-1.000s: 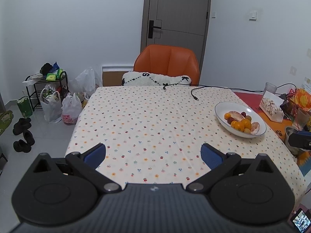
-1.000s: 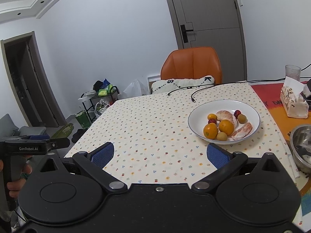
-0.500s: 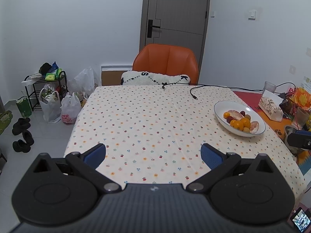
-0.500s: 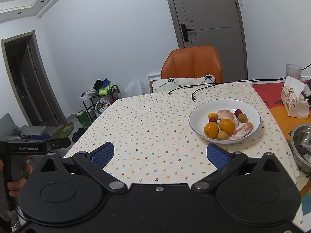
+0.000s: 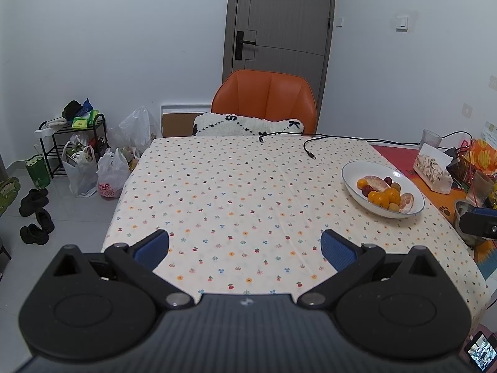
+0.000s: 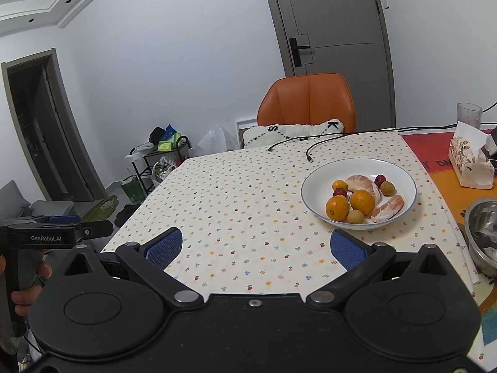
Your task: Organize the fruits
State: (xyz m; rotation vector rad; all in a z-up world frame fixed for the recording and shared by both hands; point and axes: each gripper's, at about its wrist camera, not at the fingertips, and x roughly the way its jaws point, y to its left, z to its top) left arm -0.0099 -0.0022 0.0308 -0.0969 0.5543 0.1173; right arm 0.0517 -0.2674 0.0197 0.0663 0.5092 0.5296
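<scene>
Open tablecloth [image 5: 236, 192] up to the bowl [image 6: 400, 174]; cable [image 6: 313, 150] behind, steel bowl [image 6: 481, 217] right.

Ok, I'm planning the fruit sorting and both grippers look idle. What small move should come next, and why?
Probably ease the right gripper forward and to the right toward the bowl. Both grippers are open and hold nothing, all the fruit sits in that bowl, and the nearest orange lies just beyond the right gripper, much farther from the left gripper.
</scene>
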